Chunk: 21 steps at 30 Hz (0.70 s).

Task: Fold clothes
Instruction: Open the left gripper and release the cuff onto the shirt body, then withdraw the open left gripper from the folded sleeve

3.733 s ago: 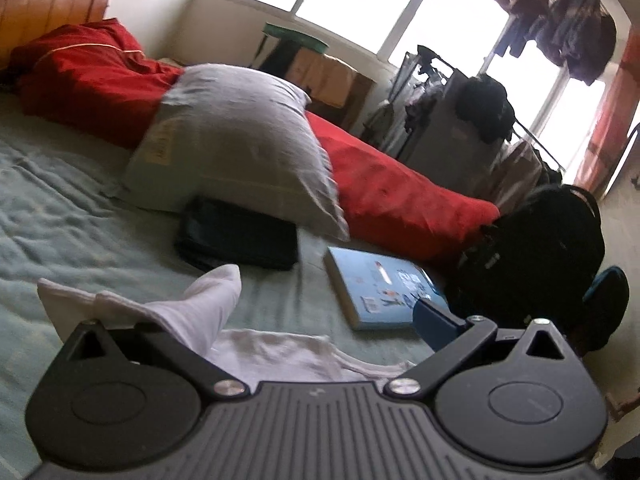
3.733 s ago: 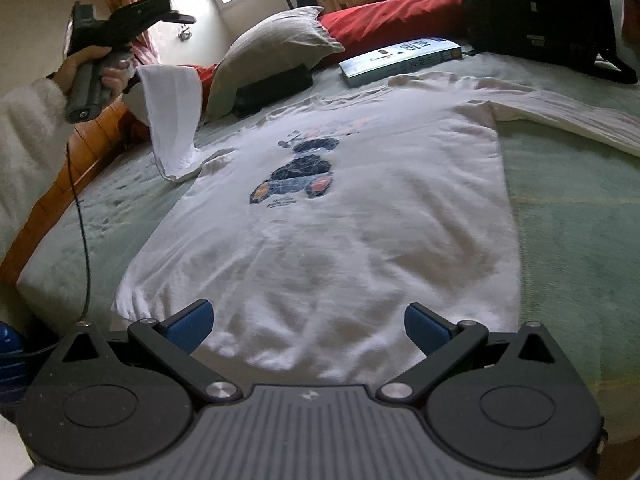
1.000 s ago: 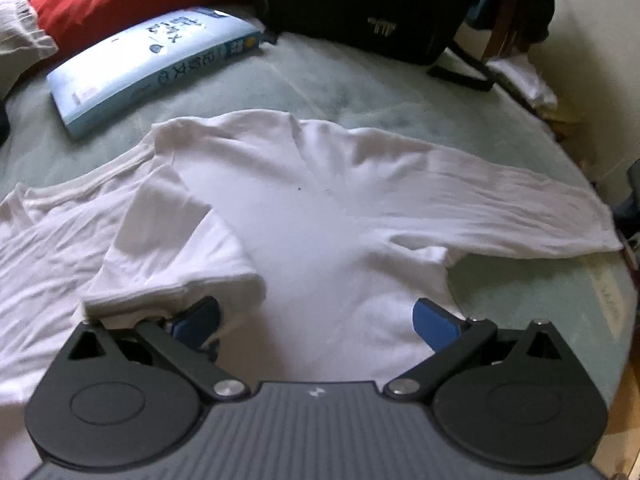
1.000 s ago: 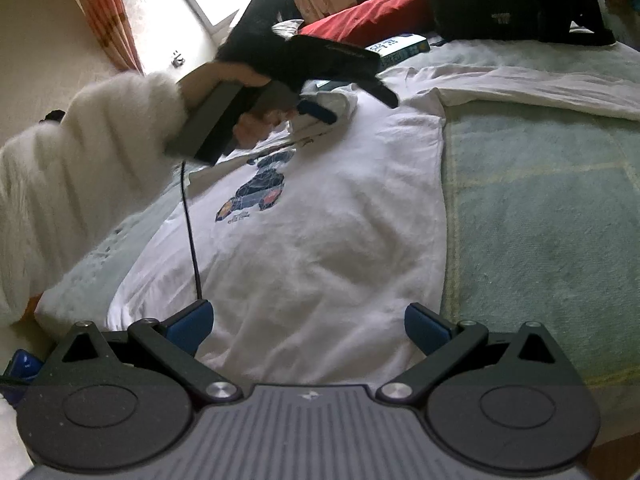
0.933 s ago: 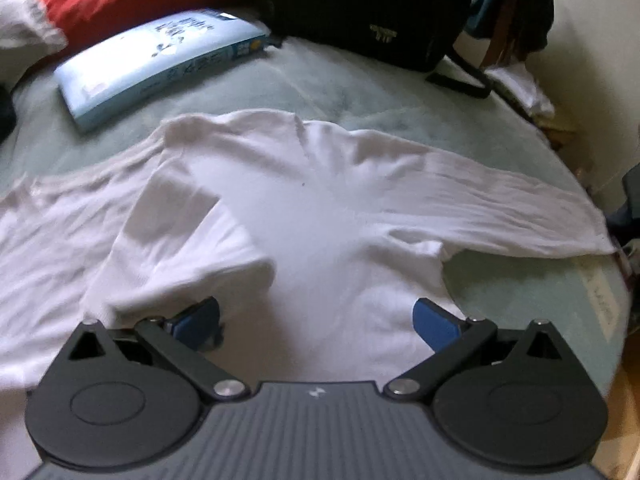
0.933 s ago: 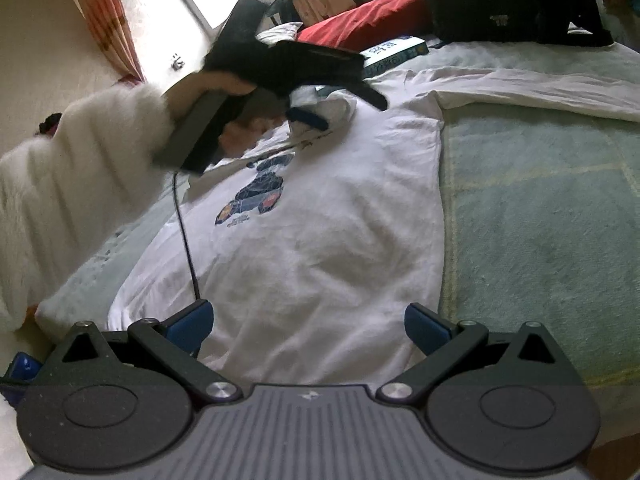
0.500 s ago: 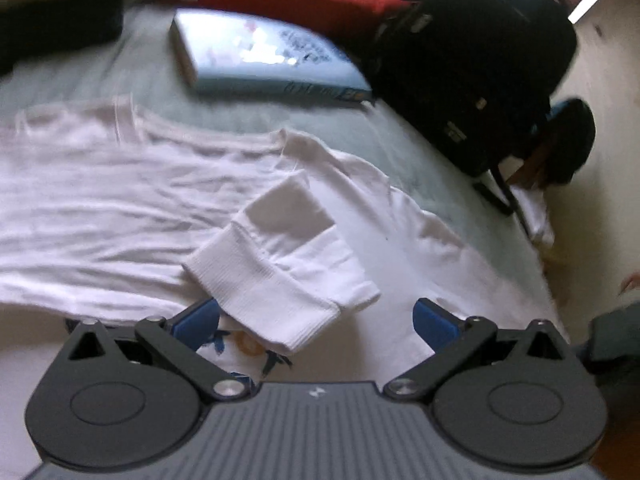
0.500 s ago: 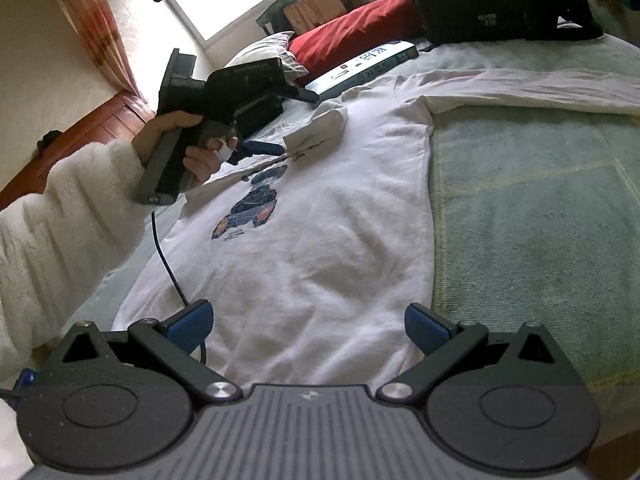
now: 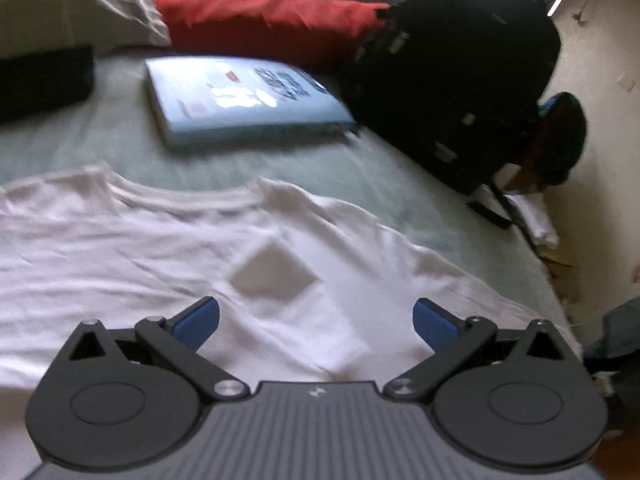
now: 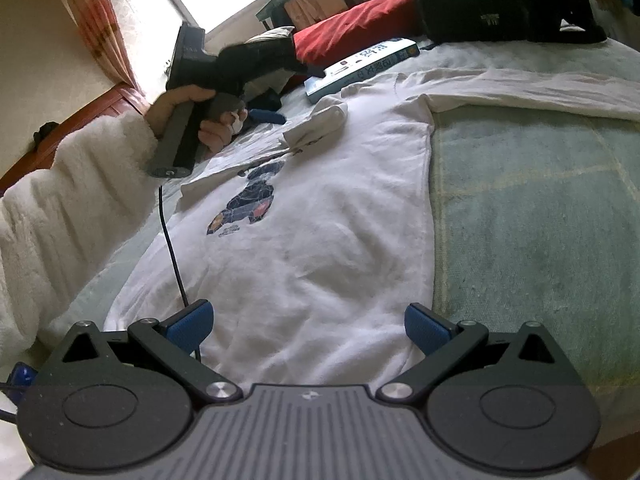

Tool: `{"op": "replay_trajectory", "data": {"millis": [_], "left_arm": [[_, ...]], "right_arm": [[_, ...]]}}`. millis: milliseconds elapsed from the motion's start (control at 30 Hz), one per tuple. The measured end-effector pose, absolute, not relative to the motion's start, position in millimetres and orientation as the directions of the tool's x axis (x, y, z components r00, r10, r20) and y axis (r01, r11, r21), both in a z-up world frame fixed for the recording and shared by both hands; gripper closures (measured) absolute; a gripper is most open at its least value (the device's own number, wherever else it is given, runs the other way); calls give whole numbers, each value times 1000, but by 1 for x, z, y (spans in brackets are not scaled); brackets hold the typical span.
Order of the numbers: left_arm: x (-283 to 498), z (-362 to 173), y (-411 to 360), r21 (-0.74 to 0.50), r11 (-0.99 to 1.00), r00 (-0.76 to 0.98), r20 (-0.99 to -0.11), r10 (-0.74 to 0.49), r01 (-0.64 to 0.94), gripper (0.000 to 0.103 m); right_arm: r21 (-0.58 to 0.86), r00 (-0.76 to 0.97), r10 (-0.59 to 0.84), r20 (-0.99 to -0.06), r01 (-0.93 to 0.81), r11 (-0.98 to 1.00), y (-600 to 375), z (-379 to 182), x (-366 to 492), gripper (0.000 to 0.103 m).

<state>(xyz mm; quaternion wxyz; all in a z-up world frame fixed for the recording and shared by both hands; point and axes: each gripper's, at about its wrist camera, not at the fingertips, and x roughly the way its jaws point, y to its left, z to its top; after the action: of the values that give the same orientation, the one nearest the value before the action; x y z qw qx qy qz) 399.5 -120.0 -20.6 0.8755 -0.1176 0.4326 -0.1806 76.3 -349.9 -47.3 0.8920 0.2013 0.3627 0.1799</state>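
Observation:
A white long-sleeved shirt (image 10: 320,240) with a dark chest print (image 10: 250,200) lies flat on the green bed cover (image 10: 540,220). One sleeve lies folded across the chest, its cuff (image 10: 320,124) resting by the collar. The other sleeve (image 10: 520,92) stretches out to the right. In a person's hand, my left gripper (image 10: 292,94) hovers open above the collar side and holds nothing. The left wrist view shows that gripper (image 9: 316,324) over the shirt (image 9: 120,256), with the cuff (image 9: 272,272) just ahead. My right gripper (image 10: 308,328) stands open over the hem.
A blue book (image 9: 240,96) lies beyond the collar. A black backpack (image 9: 460,60) sits to its right at the bed's edge. Behind them are a red duvet (image 9: 260,12), a grey pillow (image 9: 72,4) and a flat black item (image 9: 40,80). A cable (image 10: 172,248) hangs from the left gripper.
The left gripper carried the sleeve over the chest, let it go and drew back up toward the collar side. The right gripper has stayed open at the hem.

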Motion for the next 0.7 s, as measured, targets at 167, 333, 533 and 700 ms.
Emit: {"op": "replay_trajectory", "data": {"millis": [167, 333, 533, 700], "left_arm": [[409, -45, -104, -387, 913, 496, -772, -398, 130, 1], [408, -42, -110, -518, 839, 429, -728, -535, 167, 1], [418, -41, -134, -585, 791, 402, -690, -602, 181, 1], [427, -26, -172, -616, 748, 383, -647, -659, 245, 1]], "right_arm": [[485, 691, 454, -562, -170, 858, -354, -42, 76, 0], [493, 688, 447, -572, -147, 857, -357, -47, 79, 0], [489, 684, 448, -576, -150, 859, -355, -48, 79, 0], [487, 683, 440, -583, -139, 862, -355, -48, 81, 0]]}}
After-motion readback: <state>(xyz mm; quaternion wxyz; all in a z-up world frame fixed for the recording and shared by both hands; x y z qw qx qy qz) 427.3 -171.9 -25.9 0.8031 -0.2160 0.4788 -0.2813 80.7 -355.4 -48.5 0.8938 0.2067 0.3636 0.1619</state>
